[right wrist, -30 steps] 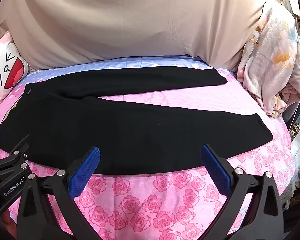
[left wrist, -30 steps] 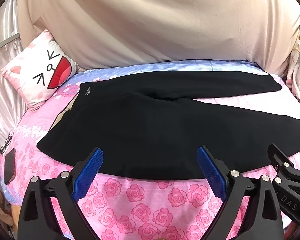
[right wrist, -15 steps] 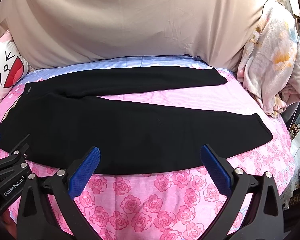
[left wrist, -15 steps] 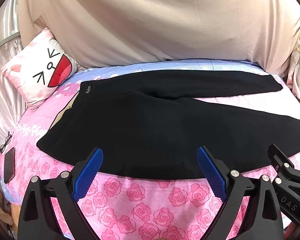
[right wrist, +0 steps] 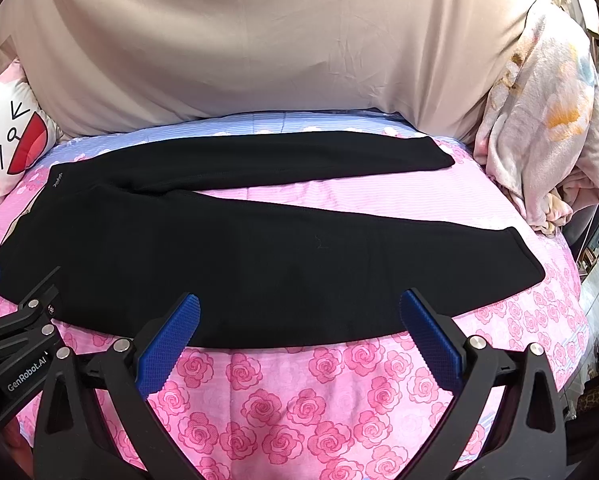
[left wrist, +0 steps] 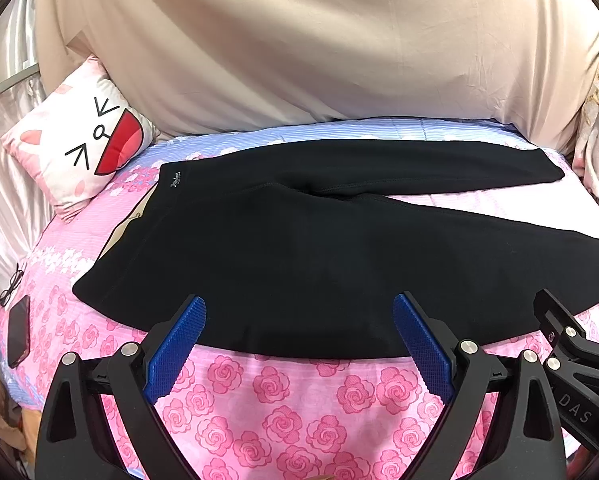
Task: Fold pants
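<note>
A wide beige cloth sheet (left wrist: 299, 48) hangs across the whole upper half of both views as a backdrop, sagging in soft folds down to the far edge of the bed. Below it the bed's pink rose-printed cotton cover (left wrist: 283, 400) fills the lower half of each frame, with a pale blue striped band (right wrist: 259, 120) along its far edge under the sheet. Spread flat across the middle of the bed are the black knit pants (left wrist: 299, 256), unfolded, waistband toward the left of the frame and the two legs splayed apart toward the right, the farther leg ending at the upper right and the nearer leg reaching the right edge; a small pale logo sits at the far corner of the waistband. In the right wrist view a crumpled pale floral fleece blanket (right wrist: 539, 128) is heaped at the right edge, just beside the bed. At the upper left of the left wrist view a white and pink cartoon-face cushion (left wrist: 79, 148) leans against shiny pale curtain fabric (left wrist: 3, 184). Near the left edge lie a dark flat phone (left wrist: 18, 336) and, just above it, thin-framed spectacles (left wrist: 11, 286). The left claw (left wrist: 299, 344) and the right claw (right wrist: 299, 340) are both released wide, blue pads apart, hovering over the near hem of the pants and gripping nothing.
</note>
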